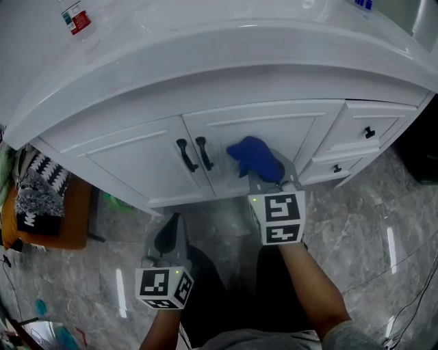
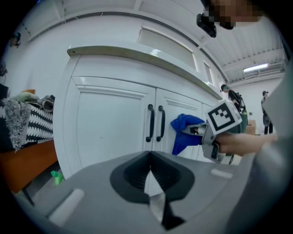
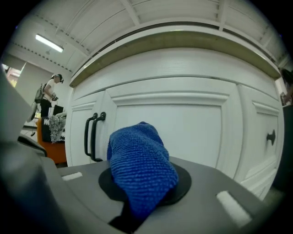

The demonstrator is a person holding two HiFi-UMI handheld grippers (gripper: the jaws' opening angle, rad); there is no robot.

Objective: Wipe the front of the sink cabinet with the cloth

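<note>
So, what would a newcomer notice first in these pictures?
The blue cloth, clamped in the right gripper, stands out against the white cabinet door, right of two black handles. The left gripper hangs lower, shut and empty.

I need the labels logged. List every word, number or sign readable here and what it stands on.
None can be read.
A red and white sticker on the sink top: print too small.
A blue mark at the head view's top edge: cut off.
The cubes on the left gripper and right gripper: square markers only, no letters.
The cloth: no print.
</note>
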